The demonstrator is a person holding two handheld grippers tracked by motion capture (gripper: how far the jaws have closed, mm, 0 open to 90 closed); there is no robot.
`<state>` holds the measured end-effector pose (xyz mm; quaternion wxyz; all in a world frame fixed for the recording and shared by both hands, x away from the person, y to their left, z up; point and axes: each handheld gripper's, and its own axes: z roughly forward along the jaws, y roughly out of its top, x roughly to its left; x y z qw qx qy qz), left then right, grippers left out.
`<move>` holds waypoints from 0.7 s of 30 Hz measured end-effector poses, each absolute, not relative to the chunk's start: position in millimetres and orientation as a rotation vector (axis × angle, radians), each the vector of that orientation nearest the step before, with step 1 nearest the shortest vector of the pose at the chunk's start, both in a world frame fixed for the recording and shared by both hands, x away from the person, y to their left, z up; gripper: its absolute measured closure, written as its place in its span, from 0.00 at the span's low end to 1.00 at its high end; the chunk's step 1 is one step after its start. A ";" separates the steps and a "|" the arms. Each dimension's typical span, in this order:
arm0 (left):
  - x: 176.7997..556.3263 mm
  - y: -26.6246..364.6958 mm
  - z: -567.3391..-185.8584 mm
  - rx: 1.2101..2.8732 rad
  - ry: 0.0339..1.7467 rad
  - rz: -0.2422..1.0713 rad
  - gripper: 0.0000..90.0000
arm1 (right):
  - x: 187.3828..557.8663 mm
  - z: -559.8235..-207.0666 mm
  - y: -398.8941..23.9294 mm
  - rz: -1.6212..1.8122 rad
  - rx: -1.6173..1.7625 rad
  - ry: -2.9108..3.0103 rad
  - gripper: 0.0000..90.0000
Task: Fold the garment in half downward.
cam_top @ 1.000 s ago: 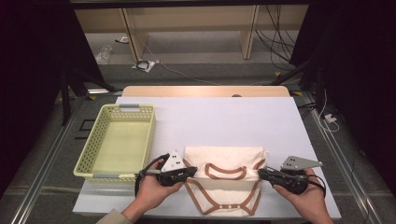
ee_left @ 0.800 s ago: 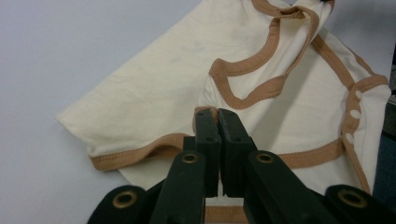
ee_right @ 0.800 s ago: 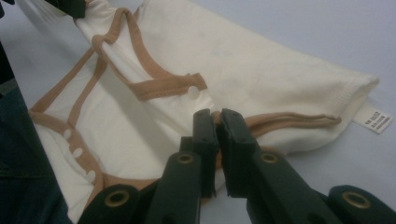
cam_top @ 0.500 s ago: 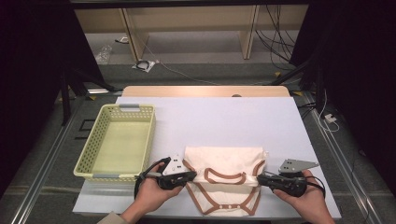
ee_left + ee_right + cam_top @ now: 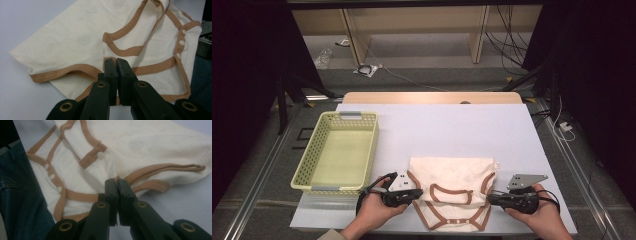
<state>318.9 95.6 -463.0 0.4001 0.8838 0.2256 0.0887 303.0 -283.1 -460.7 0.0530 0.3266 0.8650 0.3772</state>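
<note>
A cream baby bodysuit [image 5: 452, 175] with brown trim lies flat near the table's front edge, its snap end toward the person. My left gripper [image 5: 419, 194] is shut on the brown trim at the garment's left leg opening; in the left gripper view the jaws [image 5: 116, 61] pinch the trim of the bodysuit [image 5: 82, 37]. My right gripper [image 5: 489, 197] is shut on the trim at the right leg opening, and its jaws have just closed a little further on it. The right gripper view has the jaws [image 5: 116, 181] biting the brown edge of the bodysuit [image 5: 150, 142], with white snaps [image 5: 52, 176] at left.
A pale yellow plastic basket [image 5: 373, 150] stands on the left of the white table [image 5: 452, 125], with nothing inside it. The person's jeans [image 5: 20, 195] sit close behind the table's front edge. Shelving and cables lie on the floor beyond the far edge.
The left hand has shifted slightly toward the front edge. The right hand has kept still and the bodysuit lies much as before.
</note>
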 end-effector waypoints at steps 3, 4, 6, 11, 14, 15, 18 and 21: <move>316.9 95.8 -464.9 2.260 0.564 0.198 0.95 | 301.9 -461.5 -285.1 1.148 0.978 2.649 0.98; 316.4 95.8 -466.0 2.270 0.559 0.188 0.95 | 301.2 -461.8 -285.2 1.144 0.984 2.655 0.98; 315.3 95.6 -468.0 2.288 0.550 0.176 0.94 | 300.4 -462.1 -285.3 1.137 0.972 2.670 0.98; 312.5 96.1 -470.9 2.305 0.543 0.134 0.93 | 299.9 -461.3 -283.7 1.123 0.940 2.708 0.98; 310.9 96.7 -473.1 2.330 0.532 0.116 0.91 | 300.6 -461.2 -283.7 1.115 0.911 2.743 0.98; 310.4 96.4 -474.2 2.339 0.526 0.108 0.91 | 301.2 -461.7 -283.1 1.105 0.893 2.755 0.98; 308.4 94.9 -476.3 2.357 0.507 0.095 0.90 | 302.8 -461.3 -281.3 1.058 0.832 2.795 0.98; 306.8 94.3 -476.2 2.363 0.495 0.087 0.89 | 303.2 -459.8 -280.9 1.034 0.785 2.830 0.98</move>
